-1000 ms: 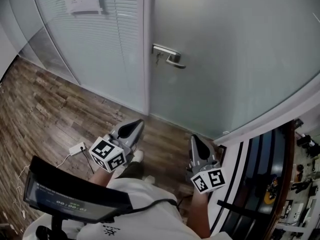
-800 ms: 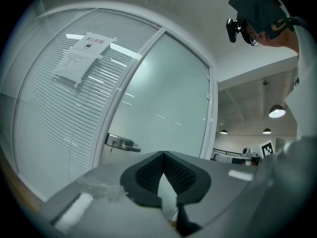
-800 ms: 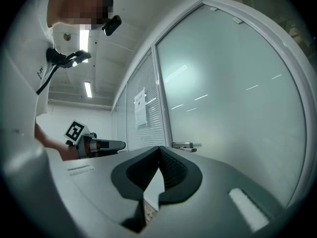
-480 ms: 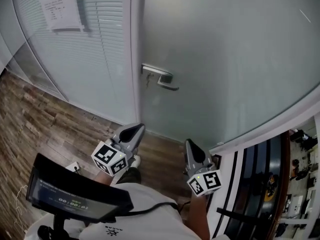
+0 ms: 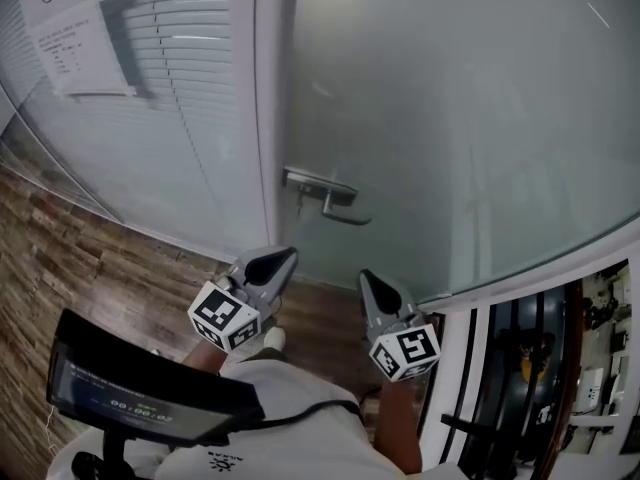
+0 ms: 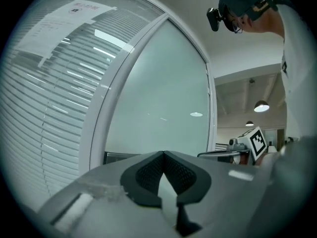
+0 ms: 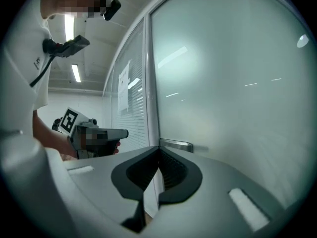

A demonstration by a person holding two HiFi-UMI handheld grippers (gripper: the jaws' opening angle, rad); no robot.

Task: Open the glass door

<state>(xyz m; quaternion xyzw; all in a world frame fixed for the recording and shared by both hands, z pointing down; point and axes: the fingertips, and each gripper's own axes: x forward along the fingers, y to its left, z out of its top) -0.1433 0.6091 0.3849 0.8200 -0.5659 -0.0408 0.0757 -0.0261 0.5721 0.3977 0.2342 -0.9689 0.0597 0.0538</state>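
The frosted glass door (image 5: 450,118) stands closed ahead of me, its metal lever handle (image 5: 325,194) near the left edge beside the white frame (image 5: 268,108). Both grippers hang below the handle, apart from it. My left gripper (image 5: 283,256) points toward the frame with its jaws shut and empty. My right gripper (image 5: 366,278) sits below and to the right of the handle, also shut on nothing. The right gripper view has the handle plate (image 7: 176,145) just beyond the tips; in the left gripper view the handle (image 6: 119,157) lies low behind the shut tips (image 6: 164,154).
A glass partition with white blinds (image 5: 170,88) and a taped paper notice (image 5: 70,48) stands left of the door. Wooden floor (image 5: 90,268) lies at the lower left. A dark striped wall and shelving (image 5: 520,368) fill the lower right. A chest-mounted screen (image 5: 140,393) sits at the bottom.
The door and handle have come closer and lower in the head view as I walked forward. Both grippers travelled with me toward the door and stayed shut.
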